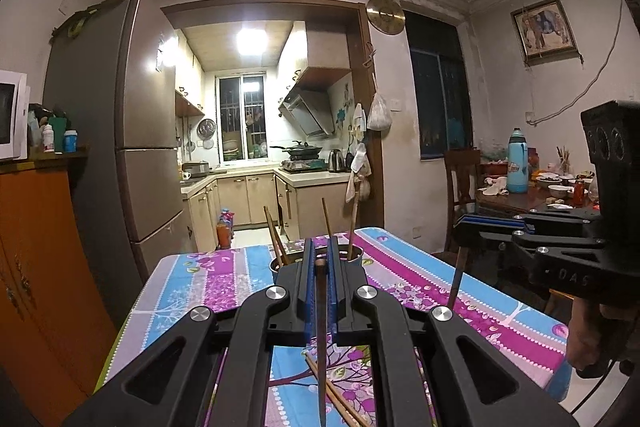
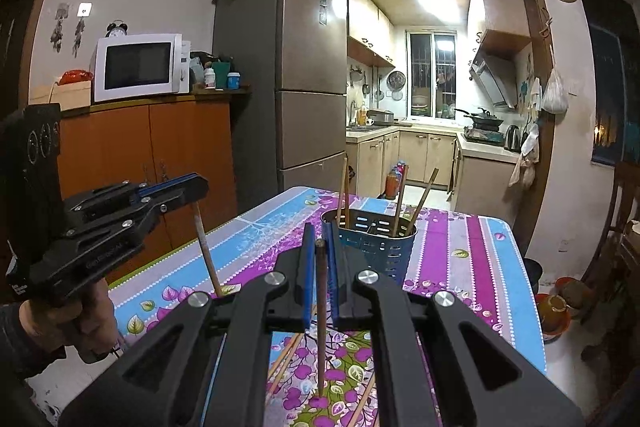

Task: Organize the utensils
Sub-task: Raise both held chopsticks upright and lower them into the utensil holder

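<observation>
Wooden chopstick (image 1: 321, 327) clenched in left gripper (image 1: 320, 259), another (image 2: 321, 307) in right gripper (image 2: 319, 247); both hang above surface (image 2: 460, 259), near holder (image 2: 372, 239). Risk: thin sticks swivel, miss holder, or knock it over.

Dark chopstick (image 1: 321, 327) hanging pinched, second chopstick (image 2: 321, 307) likewise, blue holder (image 2: 370, 241) with upright chopsticks (image 2: 400, 205)
</observation>
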A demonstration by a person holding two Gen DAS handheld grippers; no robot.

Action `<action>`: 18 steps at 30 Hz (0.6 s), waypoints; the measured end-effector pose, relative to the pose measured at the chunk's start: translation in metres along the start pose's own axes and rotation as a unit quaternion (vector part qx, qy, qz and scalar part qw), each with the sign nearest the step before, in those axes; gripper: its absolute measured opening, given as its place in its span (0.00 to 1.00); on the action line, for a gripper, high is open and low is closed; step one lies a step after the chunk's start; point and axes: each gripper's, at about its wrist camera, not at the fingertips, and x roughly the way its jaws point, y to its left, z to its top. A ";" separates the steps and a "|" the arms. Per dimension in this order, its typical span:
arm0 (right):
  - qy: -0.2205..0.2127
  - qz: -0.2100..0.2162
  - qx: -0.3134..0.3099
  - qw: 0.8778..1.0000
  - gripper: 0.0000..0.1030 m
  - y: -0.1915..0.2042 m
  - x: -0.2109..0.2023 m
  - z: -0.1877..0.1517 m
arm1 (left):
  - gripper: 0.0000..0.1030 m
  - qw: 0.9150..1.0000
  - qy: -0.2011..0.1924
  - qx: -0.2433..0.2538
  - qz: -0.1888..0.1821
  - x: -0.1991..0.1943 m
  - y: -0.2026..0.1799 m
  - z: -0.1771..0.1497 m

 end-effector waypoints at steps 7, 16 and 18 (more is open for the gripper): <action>-0.001 -0.002 0.017 1.000 0.04 -0.015 0.000 0.018 | 0.07 1.000 0.002 -0.007 -0.008 0.010 0.005 0.017; -0.007 -0.009 0.031 0.999 0.04 -0.044 0.006 0.066 | 0.07 0.999 -0.017 -0.029 -0.012 0.029 0.018 0.069; -0.007 -0.010 0.034 0.999 0.04 -0.049 0.009 0.075 | 0.07 0.999 -0.018 -0.028 -0.010 0.033 0.018 0.077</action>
